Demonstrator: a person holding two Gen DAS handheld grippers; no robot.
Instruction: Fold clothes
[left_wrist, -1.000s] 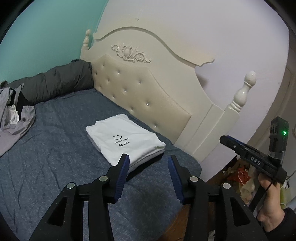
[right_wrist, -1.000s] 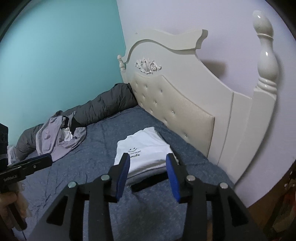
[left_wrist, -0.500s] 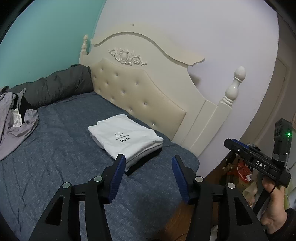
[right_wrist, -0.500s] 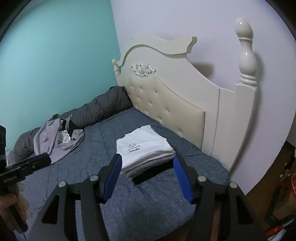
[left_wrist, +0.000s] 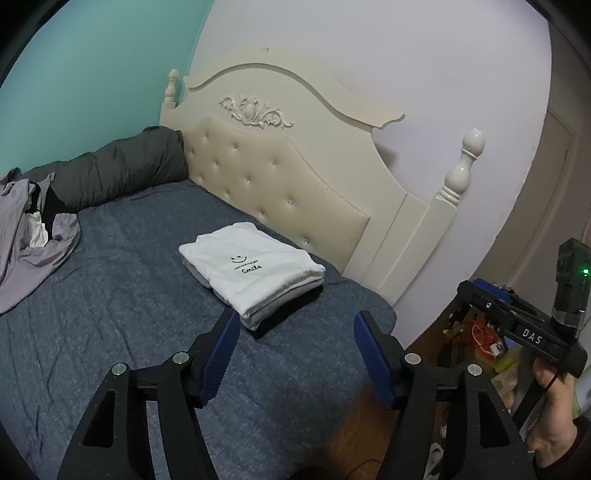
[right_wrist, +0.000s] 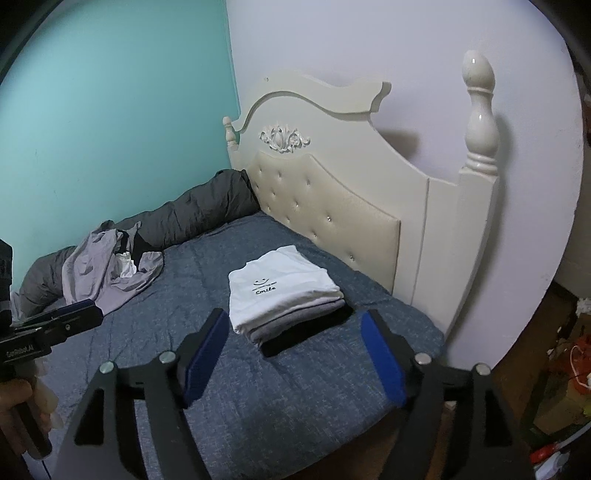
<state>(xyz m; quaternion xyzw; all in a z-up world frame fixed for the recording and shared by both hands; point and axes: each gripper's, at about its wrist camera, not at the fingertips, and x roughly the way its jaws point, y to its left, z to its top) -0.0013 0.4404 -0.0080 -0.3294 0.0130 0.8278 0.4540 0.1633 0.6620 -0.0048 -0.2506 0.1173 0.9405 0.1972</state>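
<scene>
Bed (left_wrist: 110, 314): one, with a blue-grey cover, seen from both wrist views
Headboard (left_wrist: 280, 177): one, cream, tufted panel below a carved ornament; two turned posts, one at each end
Stack (left_wrist: 251, 269): one pile of folded clothes on the cover, near the headboard and well clear of both grippers; from the right wrist at (right_wrist: 284, 299)
Layers in stack: at least three visible at the edge, a white shirt on top, a grey one under it, a dark one at the bottom
Top shirt: white, folded square, printed with one smiley face and the word "Smile"
Loose clothes (left_wrist: 33, 236): one crumpled heap, lilac cloth with white and dark pieces in it, at the far side of the bed; the number of garments cannot be told
Duvet (left_wrist: 122, 170): one dark grey roll along the teal wall, its end against the headboard
Left gripper (left_wrist: 293, 352): two blue-padded fingers spread apart, nothing between them; the jaws have just been opening; it hangs over the near edge of the bed, short of the stack
Right gripper (right_wrist: 293, 352): two blue-padded fingers spread wide, nothing held; the jaws have just been opening; the stack lies beyond the tips, untouched
Hands: two, each on a gripper handle, the right hand (left_wrist: 554, 417) at the left view's edge, the left hand (right_wrist: 18, 410) at the right view's edge
</scene>
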